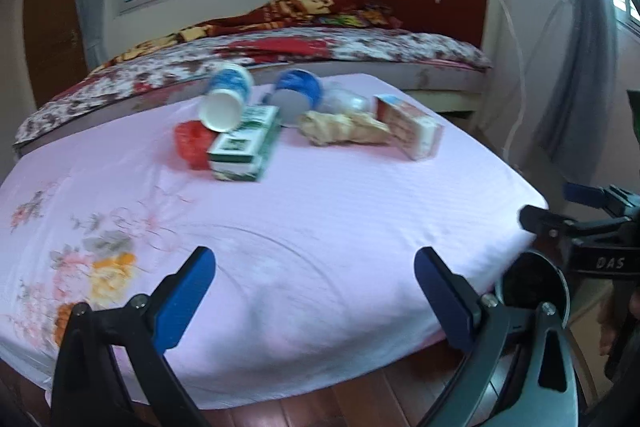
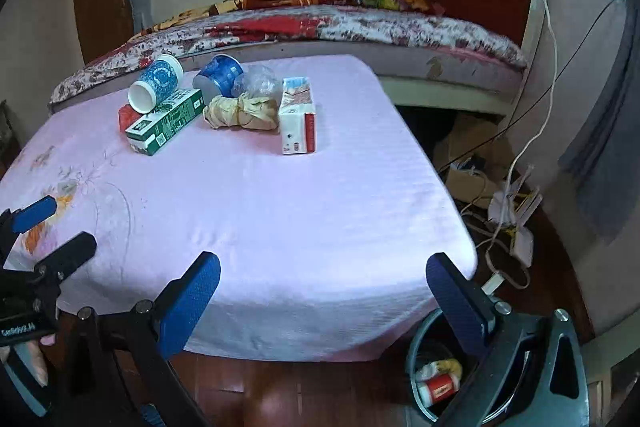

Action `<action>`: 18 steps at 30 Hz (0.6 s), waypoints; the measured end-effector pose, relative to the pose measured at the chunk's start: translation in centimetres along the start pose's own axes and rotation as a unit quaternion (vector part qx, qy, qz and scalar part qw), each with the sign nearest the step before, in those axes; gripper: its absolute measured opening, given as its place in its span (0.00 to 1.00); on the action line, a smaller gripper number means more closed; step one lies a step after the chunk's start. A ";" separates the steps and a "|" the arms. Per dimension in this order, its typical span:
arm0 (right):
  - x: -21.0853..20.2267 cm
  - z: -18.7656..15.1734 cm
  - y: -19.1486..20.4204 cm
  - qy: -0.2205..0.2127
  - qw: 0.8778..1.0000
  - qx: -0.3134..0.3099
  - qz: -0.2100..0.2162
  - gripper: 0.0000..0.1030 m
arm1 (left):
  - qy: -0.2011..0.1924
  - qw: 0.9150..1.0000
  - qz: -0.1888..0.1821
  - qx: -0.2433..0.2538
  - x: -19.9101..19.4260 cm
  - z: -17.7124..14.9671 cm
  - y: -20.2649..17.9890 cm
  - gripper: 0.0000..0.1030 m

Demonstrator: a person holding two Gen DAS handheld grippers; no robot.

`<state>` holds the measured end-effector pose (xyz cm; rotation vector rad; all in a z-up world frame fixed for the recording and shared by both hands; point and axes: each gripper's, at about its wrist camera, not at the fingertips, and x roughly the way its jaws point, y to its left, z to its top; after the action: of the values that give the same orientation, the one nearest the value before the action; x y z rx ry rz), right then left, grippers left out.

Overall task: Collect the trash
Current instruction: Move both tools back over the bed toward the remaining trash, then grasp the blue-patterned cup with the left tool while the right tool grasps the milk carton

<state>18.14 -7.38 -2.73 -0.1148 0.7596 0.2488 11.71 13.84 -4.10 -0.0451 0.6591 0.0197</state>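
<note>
Lying far ahead on the table (image 2: 280, 227), the white-red box (image 2: 298, 121) is nearer the open right gripper (image 2: 324, 291) than the open left gripper (image 1: 316, 291).

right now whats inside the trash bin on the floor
In the right wrist view the trash bin holds a red-and-white labelled container and something crumpled, yellow and white. The right gripper's finger and frame cover the rest of the inside.
</note>
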 end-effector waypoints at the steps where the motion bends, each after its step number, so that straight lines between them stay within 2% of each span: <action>1: 0.4 0.6 0.3 -0.003 1.000 0.002 0.003 1.00 | -0.001 1.000 0.005 -0.003 0.3 0.3 0.6 0.97; 6: 2.7 2.8 0.8 -0.008 1.000 -0.001 0.008 0.99 | -0.002 1.000 0.020 -0.022 2.4 1.8 3.0 0.96; 10: 5.6 5.1 1.2 -0.006 1.000 -0.005 0.009 0.90 | -0.008 0.999 0.036 -0.027 4.4 3.3 4.7 0.94; 18: 12.1 8.9 1.3 0.020 1.000 -0.002 0.007 0.84 | -0.017 0.998 0.049 -0.038 9.5 8.2 7.0 0.94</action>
<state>32.20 -2.18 -4.74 -0.1183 0.8001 0.2619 23.98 21.29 -3.69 -0.0853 0.6267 0.1387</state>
